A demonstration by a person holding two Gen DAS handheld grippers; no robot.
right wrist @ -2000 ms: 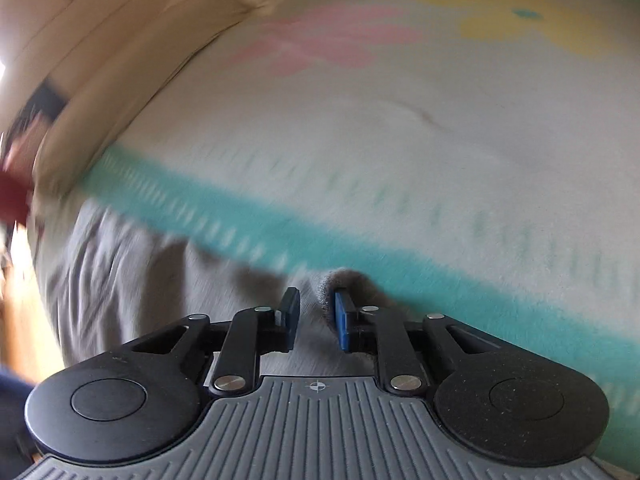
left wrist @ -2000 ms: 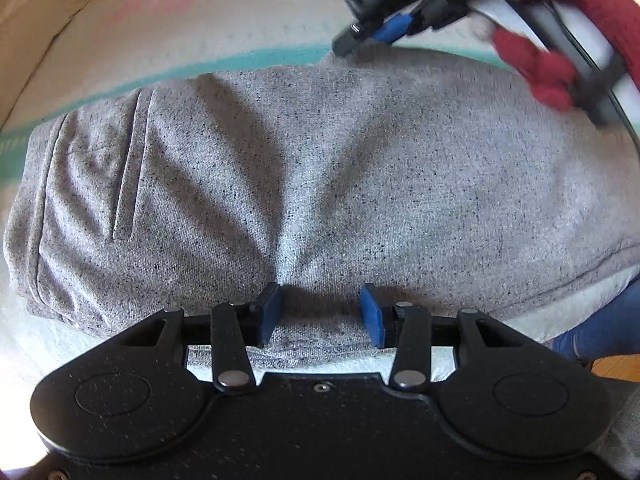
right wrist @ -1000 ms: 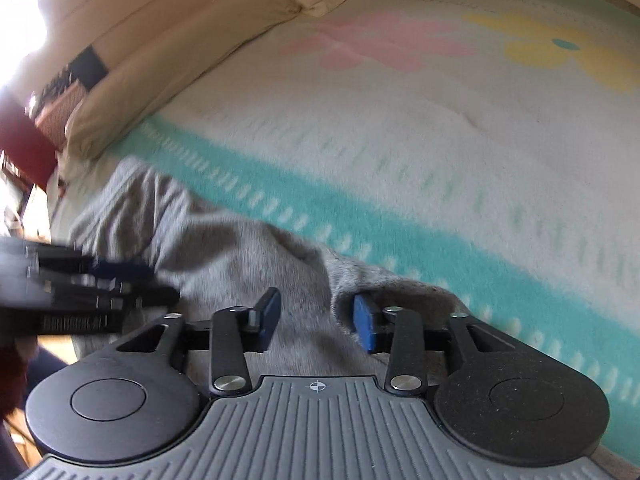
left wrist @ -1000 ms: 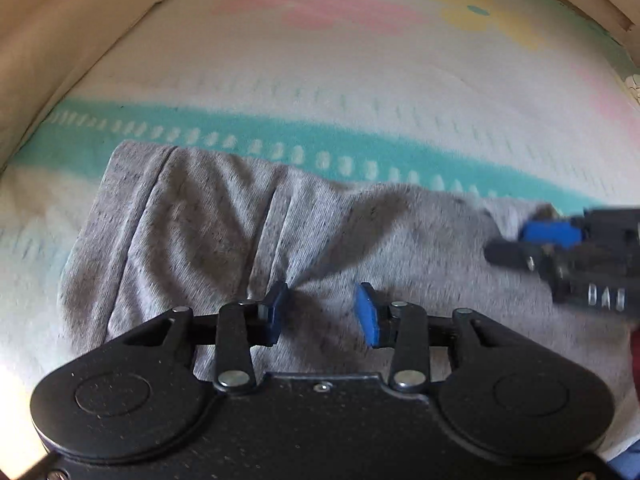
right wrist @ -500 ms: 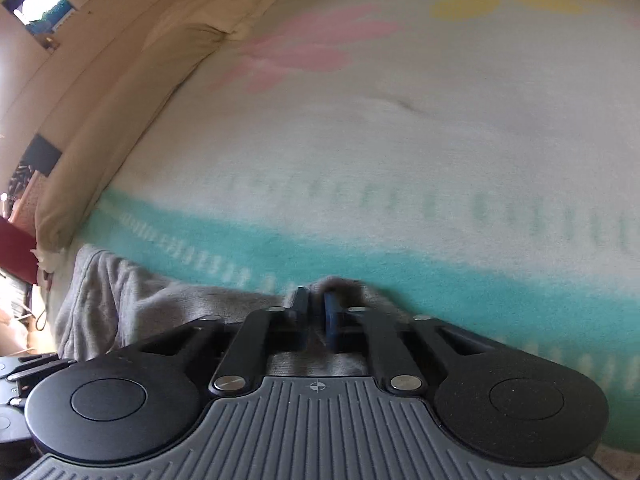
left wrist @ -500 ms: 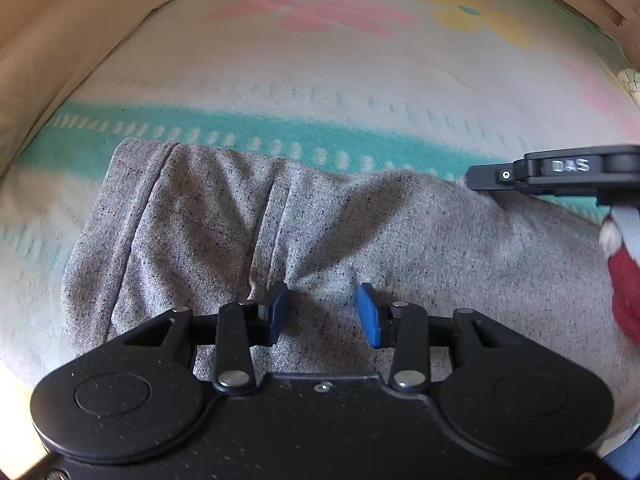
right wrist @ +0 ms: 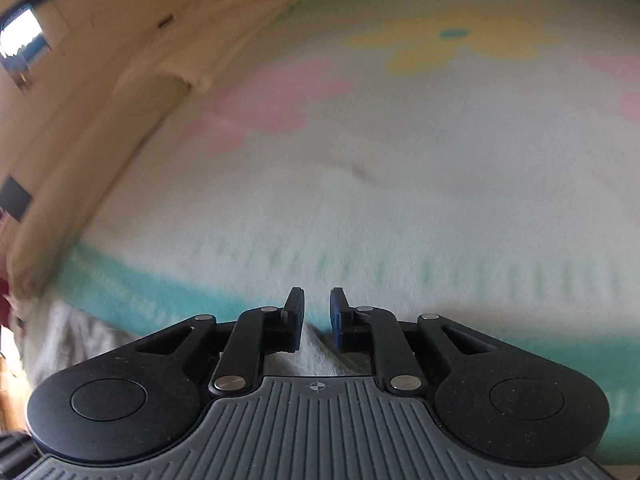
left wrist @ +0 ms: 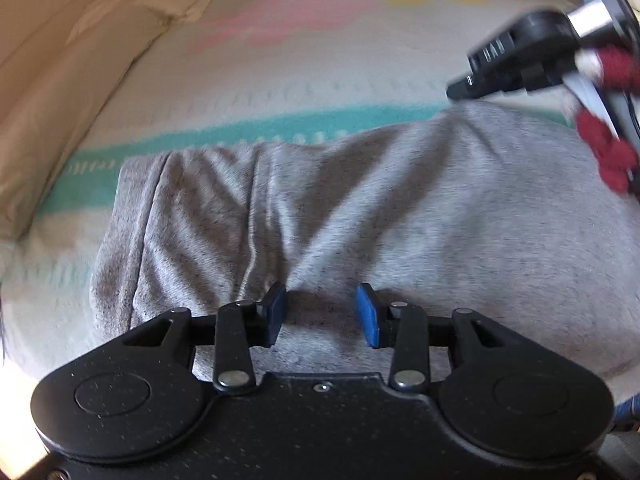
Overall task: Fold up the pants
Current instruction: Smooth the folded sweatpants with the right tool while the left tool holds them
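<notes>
Across a fleecy blanket (right wrist: 400, 208) lie the grey pants (left wrist: 400, 216), bunched into creases, their far edge along the blanket's teal stripe (left wrist: 280, 128). Blanket is off-white with a pink flower (right wrist: 272, 100) and a yellow flower (right wrist: 448, 40) with a teal centre; it covers most of both views. A tan cushion (left wrist: 60, 92) runs along the left edge, and in the right wrist view a pale wall sits beyond it, with a small bright window (right wrist: 24, 44) top left. Left gripper (left wrist: 322, 312) is low over the near part of the pants, jaws about half apart, grey cloth between the blue pads (left wrist: 368, 314), which do not look pressed on it (creases fan out from that spot). Right gripper (right wrist: 317, 320) sits at the far edge of the pants by the teal stripe; its jaws are narrow and have just been opening, with a peak of grey cloth between them, low down near the pad roots; I can't tell if the pads pinch it. From the left wrist view, the right gripper shows top right, blurred, held by a hand in a dark red glove (left wrist: 612, 156).
</notes>
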